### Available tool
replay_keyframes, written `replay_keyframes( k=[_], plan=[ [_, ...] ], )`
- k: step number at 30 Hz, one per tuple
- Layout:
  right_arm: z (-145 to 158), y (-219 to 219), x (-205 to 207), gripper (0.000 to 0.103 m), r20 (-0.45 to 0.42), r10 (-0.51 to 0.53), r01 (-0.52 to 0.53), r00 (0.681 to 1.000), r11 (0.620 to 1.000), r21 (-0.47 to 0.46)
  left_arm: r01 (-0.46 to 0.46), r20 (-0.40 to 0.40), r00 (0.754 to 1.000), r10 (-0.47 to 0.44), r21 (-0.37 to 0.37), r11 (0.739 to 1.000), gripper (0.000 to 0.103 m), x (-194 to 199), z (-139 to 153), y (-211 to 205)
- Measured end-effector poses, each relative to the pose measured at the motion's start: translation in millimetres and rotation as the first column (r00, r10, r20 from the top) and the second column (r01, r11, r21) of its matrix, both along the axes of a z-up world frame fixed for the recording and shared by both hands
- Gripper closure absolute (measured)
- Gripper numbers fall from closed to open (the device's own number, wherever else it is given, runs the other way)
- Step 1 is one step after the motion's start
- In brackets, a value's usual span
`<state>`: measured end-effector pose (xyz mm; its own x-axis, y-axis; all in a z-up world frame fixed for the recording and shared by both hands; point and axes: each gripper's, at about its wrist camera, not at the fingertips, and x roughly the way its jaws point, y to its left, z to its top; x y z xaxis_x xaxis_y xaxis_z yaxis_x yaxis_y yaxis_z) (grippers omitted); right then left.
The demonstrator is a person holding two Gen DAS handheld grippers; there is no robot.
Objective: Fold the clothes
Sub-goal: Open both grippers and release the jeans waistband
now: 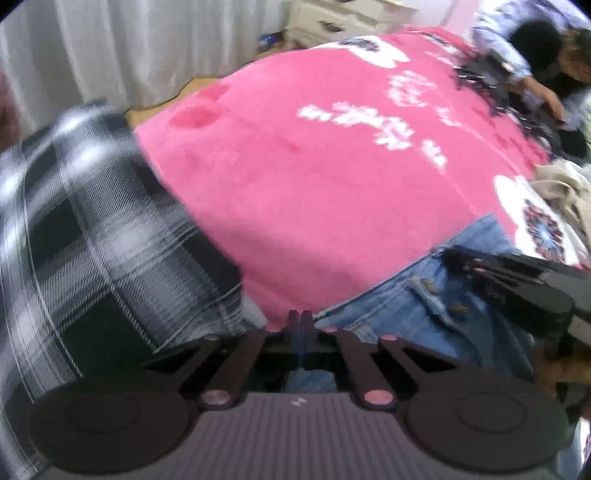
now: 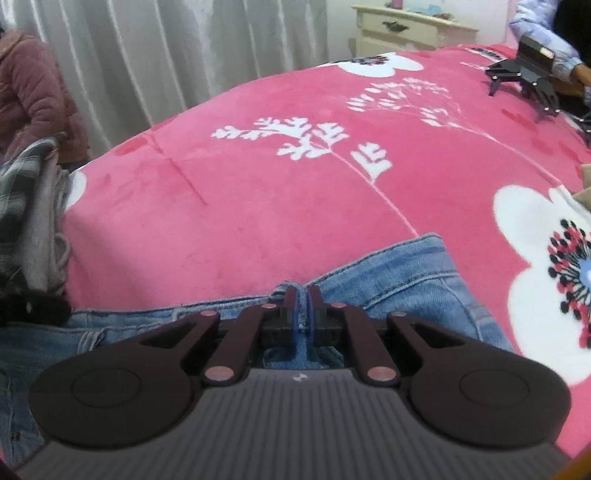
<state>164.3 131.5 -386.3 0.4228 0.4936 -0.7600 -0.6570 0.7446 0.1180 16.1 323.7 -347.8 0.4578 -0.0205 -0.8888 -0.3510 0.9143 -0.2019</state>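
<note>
A pair of blue jeans [image 2: 388, 280] is seen spread at the near edge of a bed covered by a pink floral blanket [image 2: 258, 206], with both hand-held grippers closed at its upper hem.

At the bed's left edge, a black-and-white plaid garment [image 1: 92, 229] is heaped beside grey cloth, apparently set aside so that the middle of the blanket is kept free as a folding surface.

The left gripper [image 1: 301, 321] is shown with its fingers pressed together at the denim's edge; because that view is blurred, it can only be judged, not confirmed, that a fold of the jeans is pinched there.

The right gripper [image 2: 303, 299] is clenched on the denim, a ridge of cloth being visibly caught between its blue pads [image 2: 293, 314]. The grip at two points along one hem is presumably taken so that the garment can be lifted or drawn evenly, without twisting. Whether the jeans are being laid out flat or are already partly doubled over cannot be settled from these views.

Toward the bed's right edge, a beige garment [image 1: 561, 188] is piled, and at the far right corner a second set of black grippers [image 2: 524, 70] is held by another person in a light blue sleeve [image 2: 535, 29]. A cream dresser [image 2: 406, 27] is visible beyond the bed.
</note>
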Motion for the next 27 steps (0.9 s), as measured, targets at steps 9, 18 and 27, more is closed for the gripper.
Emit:
replay_keyframes(
  k=[9,18,27],
  plan=[
    [65,-58,16,0.062,-0.26,-0.139,0.207,0.956,0.944,0.257,0.116,0.019,0.993,-0.116,-0.008,0.993,0.081,-30,35,-11],
    [192,-242,-90,0.062,-0.222,-0.513,0.558,0.829,0.787,0.264,0.304,-0.023,0.953,-0.304,0.02,0.952,0.076,-30,51,-30],
    [201,-307,-286,0.063,-0.208,-0.751,0.727,0.626,0.659,-0.191,0.5,-0.027,0.865,-0.5,-0.016,0.866,0.07,-7,64,-95]
  ],
)
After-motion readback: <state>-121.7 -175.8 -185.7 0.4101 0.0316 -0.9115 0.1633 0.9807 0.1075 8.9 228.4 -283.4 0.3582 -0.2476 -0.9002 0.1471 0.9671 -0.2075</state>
